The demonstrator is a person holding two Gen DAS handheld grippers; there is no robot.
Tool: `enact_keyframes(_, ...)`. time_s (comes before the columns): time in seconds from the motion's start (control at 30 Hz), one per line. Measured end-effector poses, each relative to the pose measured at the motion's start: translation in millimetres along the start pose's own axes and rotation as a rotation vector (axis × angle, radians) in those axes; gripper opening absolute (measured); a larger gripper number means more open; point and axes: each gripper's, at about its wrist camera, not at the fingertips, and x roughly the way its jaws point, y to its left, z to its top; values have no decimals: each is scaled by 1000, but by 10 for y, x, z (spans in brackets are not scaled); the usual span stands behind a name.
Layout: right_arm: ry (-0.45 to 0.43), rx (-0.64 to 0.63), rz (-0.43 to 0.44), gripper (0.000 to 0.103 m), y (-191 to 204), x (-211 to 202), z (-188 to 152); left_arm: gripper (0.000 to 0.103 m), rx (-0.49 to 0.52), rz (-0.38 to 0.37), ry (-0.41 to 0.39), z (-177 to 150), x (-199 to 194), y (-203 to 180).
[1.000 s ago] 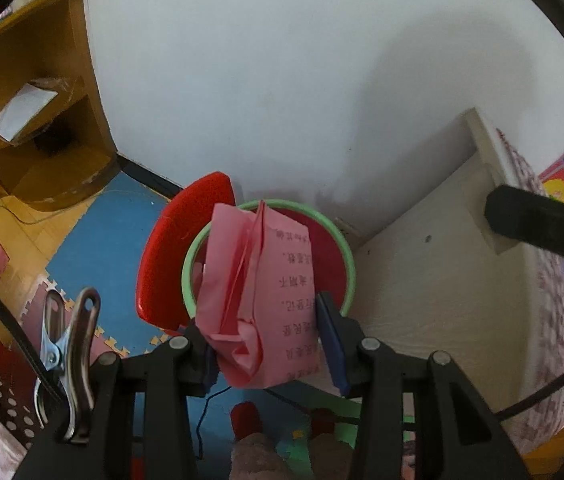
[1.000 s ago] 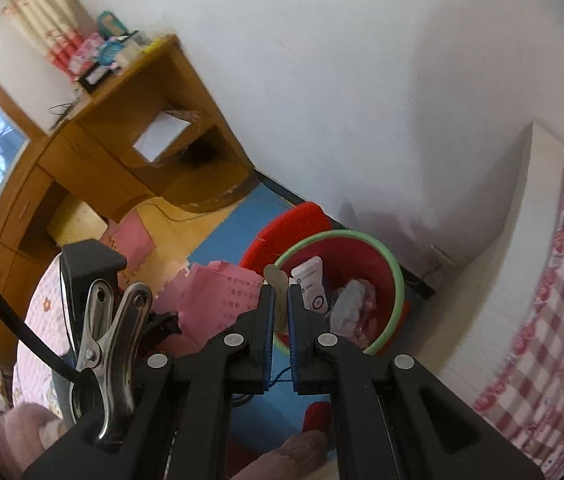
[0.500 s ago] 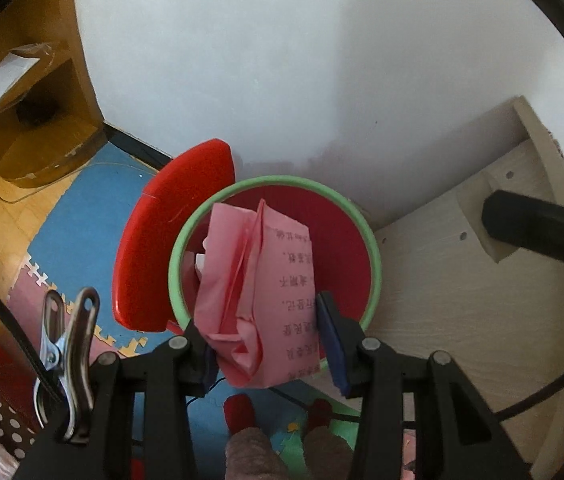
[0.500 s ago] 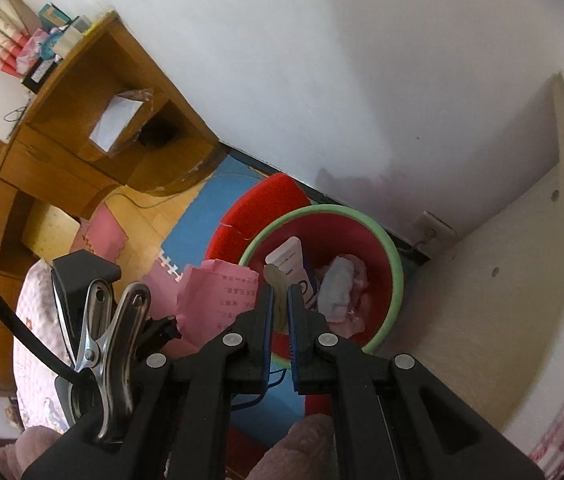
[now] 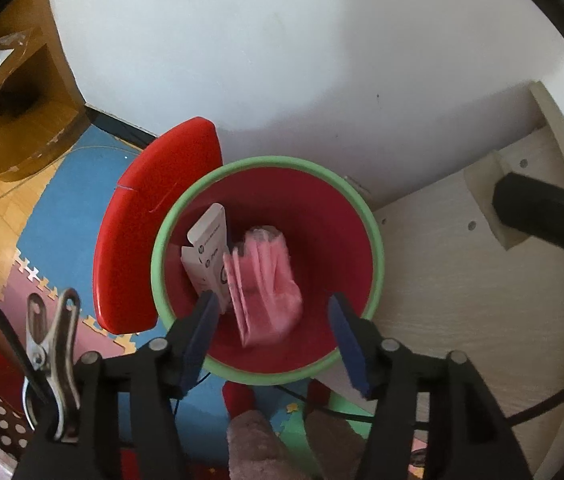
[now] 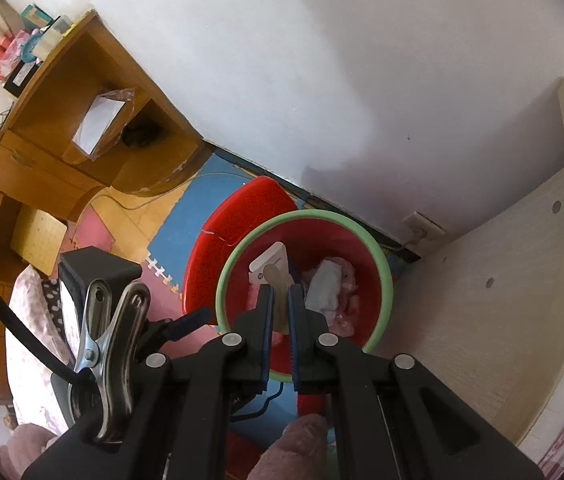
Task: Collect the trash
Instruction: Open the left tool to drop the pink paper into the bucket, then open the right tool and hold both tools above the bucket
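The left gripper (image 5: 272, 316) is opening, crumpled pink paper (image 5: 266, 280) loose inside the green-rimmed red bin (image 5: 374, 240); the right gripper (image 6: 280, 310), directly above it, pinches a beige stick (image 6: 278, 296) (upright).

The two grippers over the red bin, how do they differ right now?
The left gripper has its jaws wide and opening, nothing between them; the pink paper looks blurred, apparently dropping into the red bin. The right gripper is shut on a thin beige stick. Both point down over the bin, with black frames and blue pads.
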Motion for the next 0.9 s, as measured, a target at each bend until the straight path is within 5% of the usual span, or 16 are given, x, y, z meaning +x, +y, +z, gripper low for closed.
enact_keyframes(0.23, 18, 27, 9, 8, -71, 55, 3, 61, -2, 21, 12, -1, 61, 11)
enact_keyframes(0.47, 9, 83, -4, 30, -156, 87, 48, 61, -6, 47, -5, -9, -56, 79)
enact_keyframes(0.9, -9, 72, -22, 38, -107, 50, -9, 60, 16, 61, -31, -29, -214, 92)
